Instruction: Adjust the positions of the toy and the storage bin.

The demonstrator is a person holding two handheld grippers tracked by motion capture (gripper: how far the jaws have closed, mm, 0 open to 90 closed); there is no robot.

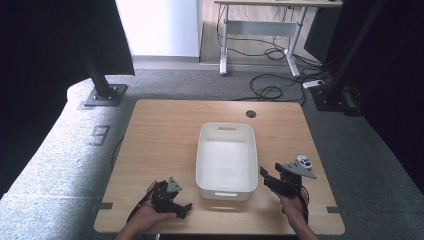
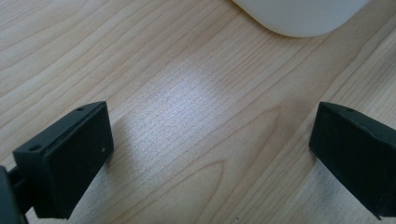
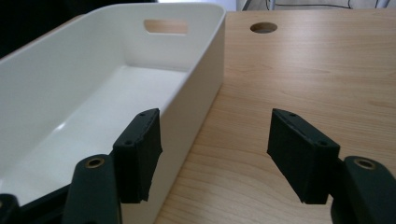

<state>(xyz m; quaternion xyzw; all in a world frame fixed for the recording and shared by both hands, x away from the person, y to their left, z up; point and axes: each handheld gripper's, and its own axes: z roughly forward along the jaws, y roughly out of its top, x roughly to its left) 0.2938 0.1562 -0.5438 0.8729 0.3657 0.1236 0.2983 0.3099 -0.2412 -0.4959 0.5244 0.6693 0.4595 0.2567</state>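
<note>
Both grippers hover low at the table's near edge, jaws apart, empty.
Right gripper [image 1: 265, 176] beside white bin's [image 1: 226, 192] right wall; left gripper [image 1: 185, 207] over bare wooden table [image 1: 160, 135].

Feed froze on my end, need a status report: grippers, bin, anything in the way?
Left gripper open, empty. Right gripper open, beside white bin wall. Bin empty. Tabletop bare between them.

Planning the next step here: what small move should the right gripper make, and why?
Probably back away from the white bin: the right gripper stands open and holds nothing, one jaw over the bin's near right wall, and the bin sits flat on the table.
</note>
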